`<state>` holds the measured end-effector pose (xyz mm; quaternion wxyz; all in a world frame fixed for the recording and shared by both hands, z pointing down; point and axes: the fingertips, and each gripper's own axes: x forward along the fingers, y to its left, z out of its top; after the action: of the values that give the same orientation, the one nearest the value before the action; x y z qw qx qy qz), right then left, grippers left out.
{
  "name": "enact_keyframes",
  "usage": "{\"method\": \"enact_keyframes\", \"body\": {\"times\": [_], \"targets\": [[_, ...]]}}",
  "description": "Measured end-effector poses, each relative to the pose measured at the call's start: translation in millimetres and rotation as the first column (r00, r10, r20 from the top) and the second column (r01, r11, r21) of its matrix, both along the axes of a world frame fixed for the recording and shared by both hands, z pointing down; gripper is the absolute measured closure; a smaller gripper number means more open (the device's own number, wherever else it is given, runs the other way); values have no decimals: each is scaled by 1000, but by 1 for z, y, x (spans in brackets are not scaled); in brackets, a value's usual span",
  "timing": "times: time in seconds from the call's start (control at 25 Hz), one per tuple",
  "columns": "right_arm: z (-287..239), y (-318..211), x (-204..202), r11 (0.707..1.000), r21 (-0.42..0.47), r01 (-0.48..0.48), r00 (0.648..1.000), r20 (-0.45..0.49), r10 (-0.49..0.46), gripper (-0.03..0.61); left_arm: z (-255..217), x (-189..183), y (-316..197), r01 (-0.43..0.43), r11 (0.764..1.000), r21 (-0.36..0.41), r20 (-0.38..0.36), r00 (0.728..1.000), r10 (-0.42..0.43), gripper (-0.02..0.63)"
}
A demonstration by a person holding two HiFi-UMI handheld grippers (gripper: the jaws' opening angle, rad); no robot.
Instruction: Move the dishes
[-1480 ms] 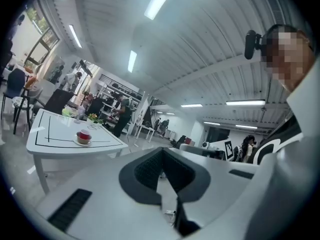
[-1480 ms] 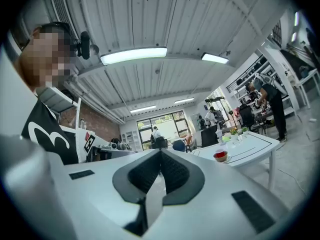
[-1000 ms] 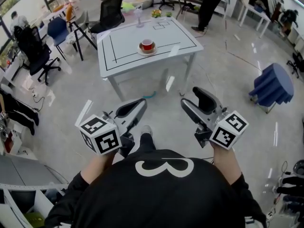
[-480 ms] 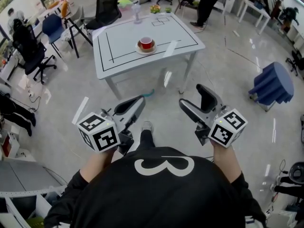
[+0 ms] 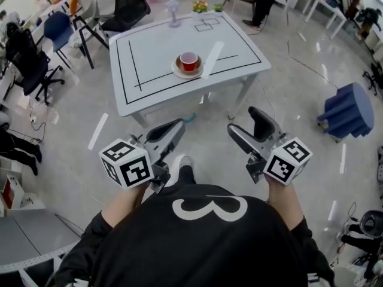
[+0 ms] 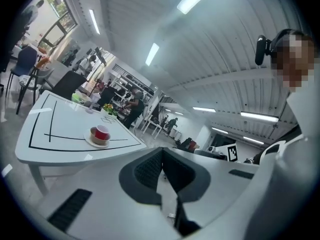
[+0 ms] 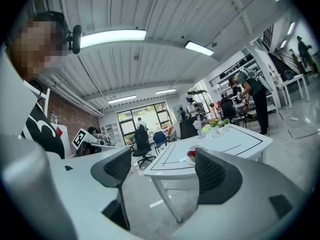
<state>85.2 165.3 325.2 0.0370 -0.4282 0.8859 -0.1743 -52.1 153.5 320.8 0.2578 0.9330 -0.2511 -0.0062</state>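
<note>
We held both tools level above the grey floor, short of the white table [image 5: 149, 52], which stood well apart from them. The left gripper [image 5: 178, 125] had its jaws pressed together, the dark ribbed pads meeting with nothing between them, as the left gripper view [image 6: 161, 153] showed plainly. The right gripper [image 5: 242, 121] had its jaws spread wide; they had just been opening, and in the right gripper view [image 7: 162, 168] only floor and the table's leg showed in the gap, so it carried nothing. The dishes we were after sat untouched near the middle of the table, inside its black line markings: a red cup [image 5: 188, 60] standing upright on a pale saucer [image 5: 178, 71], with a white strip [image 5: 212, 51] lying just beside the saucer on its right. From the left gripper the cup [image 6: 101, 133] appeared ahead and to the left; from the right gripper it [image 7: 191, 154] peeked out just beside the right-hand pad. A blue stool [image 5: 349, 109] stood off to our right, and black office chairs [image 5: 128, 6] waited beyond the table.
</note>
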Motion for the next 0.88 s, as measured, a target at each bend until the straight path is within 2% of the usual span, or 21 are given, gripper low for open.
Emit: {"method": "enact_keyframes", "body": {"times": [0.24,0.52,0.88], "targets": [[15,-80,-4,996,-74,-41,999,-10,40,199,13,-5,-79,-17,998,-57,2,1000,17,611],[30,-163,-23,990,-135,-28,999,-32,24,202,31,-25,-167,5,995,-96,6,1000,-4,611],[47,-237,-31,985,-161,-54,998,-31,49,232,48,-35,-234,11,995,-103,26,1000,-9,611]]}}
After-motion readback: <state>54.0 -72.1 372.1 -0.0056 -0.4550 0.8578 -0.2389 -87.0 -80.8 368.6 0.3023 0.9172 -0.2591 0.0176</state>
